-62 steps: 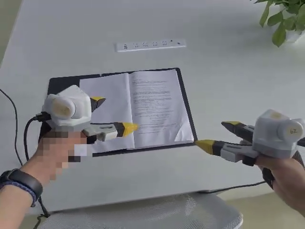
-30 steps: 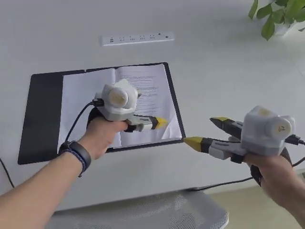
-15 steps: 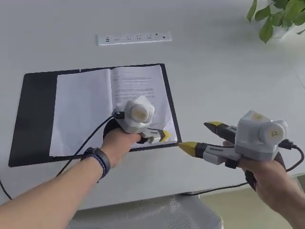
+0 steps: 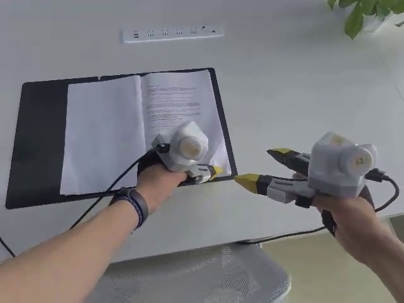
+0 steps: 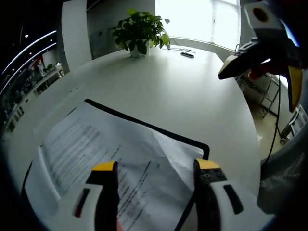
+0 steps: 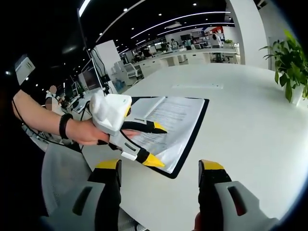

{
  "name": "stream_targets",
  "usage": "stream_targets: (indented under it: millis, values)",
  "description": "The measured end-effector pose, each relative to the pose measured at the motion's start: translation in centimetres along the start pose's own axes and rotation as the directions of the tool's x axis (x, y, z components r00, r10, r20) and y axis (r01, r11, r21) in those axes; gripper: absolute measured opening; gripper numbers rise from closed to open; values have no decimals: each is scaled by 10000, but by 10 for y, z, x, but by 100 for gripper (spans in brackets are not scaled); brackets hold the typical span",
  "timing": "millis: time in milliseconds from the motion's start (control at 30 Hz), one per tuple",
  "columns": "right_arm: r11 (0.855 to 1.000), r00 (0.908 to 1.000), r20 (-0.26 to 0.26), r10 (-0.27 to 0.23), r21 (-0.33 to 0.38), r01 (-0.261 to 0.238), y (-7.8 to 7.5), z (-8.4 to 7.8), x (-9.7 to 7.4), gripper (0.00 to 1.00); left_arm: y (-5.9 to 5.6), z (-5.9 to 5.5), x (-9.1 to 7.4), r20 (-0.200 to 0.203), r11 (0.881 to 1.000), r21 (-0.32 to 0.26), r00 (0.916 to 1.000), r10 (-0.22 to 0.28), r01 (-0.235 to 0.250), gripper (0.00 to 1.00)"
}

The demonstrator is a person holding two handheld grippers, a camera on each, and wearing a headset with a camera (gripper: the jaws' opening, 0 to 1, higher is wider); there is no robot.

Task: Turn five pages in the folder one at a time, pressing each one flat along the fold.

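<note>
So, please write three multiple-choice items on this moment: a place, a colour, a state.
1. Where is the left gripper?
A. over the folder's near right corner
B. over its left cover
C. off the folder
2. What colour is the folder's cover?
A. red
B. black
C. green
3. How is the right gripper?
A. shut on the folder
B. open, holding nothing
C. shut, empty
Answers: A, its jaws straddle that corner; B, black edges frame the white pages; B, its jaws stand apart with nothing between.

White table, plant, seemingly open office.
</note>
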State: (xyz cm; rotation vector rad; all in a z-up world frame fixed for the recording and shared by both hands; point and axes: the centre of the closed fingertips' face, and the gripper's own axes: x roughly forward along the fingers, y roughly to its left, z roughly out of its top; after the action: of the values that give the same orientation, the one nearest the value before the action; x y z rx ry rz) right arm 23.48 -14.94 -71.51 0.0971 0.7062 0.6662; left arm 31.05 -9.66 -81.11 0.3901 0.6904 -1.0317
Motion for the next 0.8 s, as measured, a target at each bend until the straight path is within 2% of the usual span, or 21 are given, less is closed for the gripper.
stream_targets:
  millis: [200, 467, 633, 800]
  values:
    - [9999, 9999, 20, 129, 83, -129, -2, 1, 7, 63, 4, 0, -1, 15, 9999, -103, 10000, -77, 77, 60]
    - [9993, 9993, 154, 345, 120, -347, -3, 11, 20, 60, 5, 1, -3, 51, 9997, -194, 9998, -177, 178, 57]
    - [9973, 9975, 456, 545, 476, -567, -6, 22, 36, 57, 6, 2, -4, 93, 9992, -359, 9998, -172, 175, 55]
    - [9939, 9960, 492, 749, 774, -785, -9, 26, 53, 53, 6, 2, -3, 94, 9992, -356, 9998, -167, 170, 55]
